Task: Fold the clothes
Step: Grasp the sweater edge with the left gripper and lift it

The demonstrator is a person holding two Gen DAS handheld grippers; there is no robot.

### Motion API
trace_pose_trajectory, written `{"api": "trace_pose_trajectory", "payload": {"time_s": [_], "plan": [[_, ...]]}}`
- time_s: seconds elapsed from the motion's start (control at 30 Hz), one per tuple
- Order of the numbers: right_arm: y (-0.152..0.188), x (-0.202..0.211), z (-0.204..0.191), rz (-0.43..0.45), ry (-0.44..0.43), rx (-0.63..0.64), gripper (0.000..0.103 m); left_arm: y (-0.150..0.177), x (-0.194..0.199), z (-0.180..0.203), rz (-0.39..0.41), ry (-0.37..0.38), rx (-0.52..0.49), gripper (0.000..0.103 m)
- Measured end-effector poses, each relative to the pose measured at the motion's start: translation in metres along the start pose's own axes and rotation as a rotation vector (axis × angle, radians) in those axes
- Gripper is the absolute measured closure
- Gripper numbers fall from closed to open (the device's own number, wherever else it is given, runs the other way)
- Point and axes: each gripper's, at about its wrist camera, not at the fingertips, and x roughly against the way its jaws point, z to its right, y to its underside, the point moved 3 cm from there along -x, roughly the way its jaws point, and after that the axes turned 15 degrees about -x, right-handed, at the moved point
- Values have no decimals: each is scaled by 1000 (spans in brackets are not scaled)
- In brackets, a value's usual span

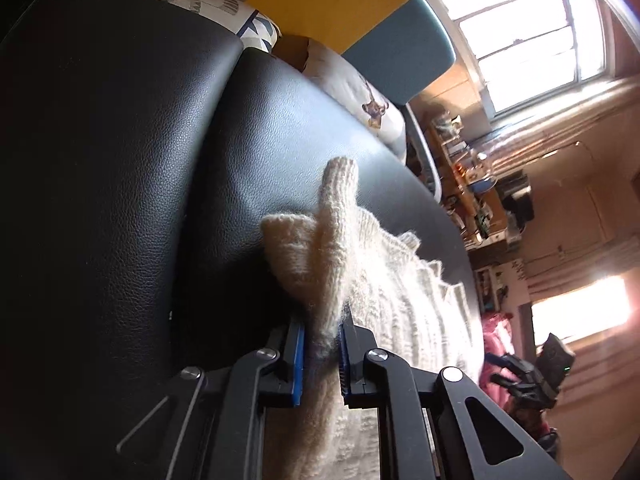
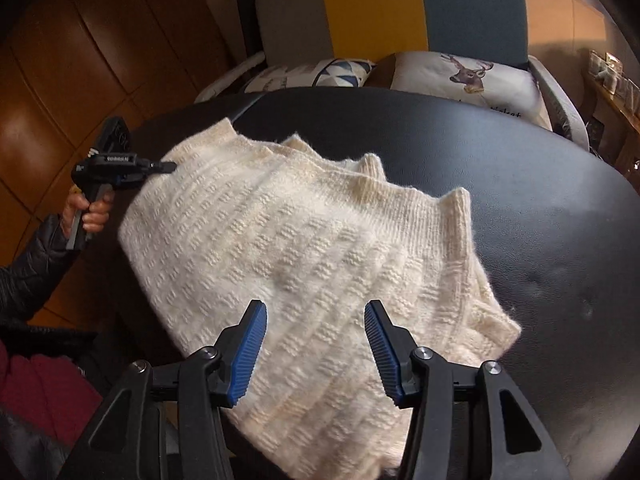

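- Right wrist view shows one cream knitted sweater (image 2: 304, 240) lying on a black leather worktop (image 2: 540, 208), and two claws.
- The right claw (image 2: 316, 344) hovers over the near part of the sweater, jaws spread wide, holding nothing.
- The left claw (image 1: 322, 344) is clamped on a bunched fold of the knit at the sweater's far left edge.
- The sweater's near hem is cut off by the frame.
- Two printed cushions (image 2: 472, 76) sit behind, against a grey, yellow and teal chair back (image 2: 372, 12); a bright window (image 1: 520, 28) lights the room.
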Motion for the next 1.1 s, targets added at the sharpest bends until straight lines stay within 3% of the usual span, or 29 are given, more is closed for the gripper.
{"api": "trace_pose_trajectory", "payload": {"time_s": [0.23,0.33,0.7,0.87,1.1], "plan": [[11,-39,21,-222,157,130,51,-14,4,8,26,25,41,90],[17,-46,22,-232,156,153,51,-16,10,12,37,37,49,90],[24,-52,29,-182,106,49,46,-36,33,67,139,225,165,90],[25,-57,21,-139,93,31,45,-51,38,113,188,256,190,90],[26,-62,12,-92,73,12,45,-66,13,182,188,256,179,90]]}}
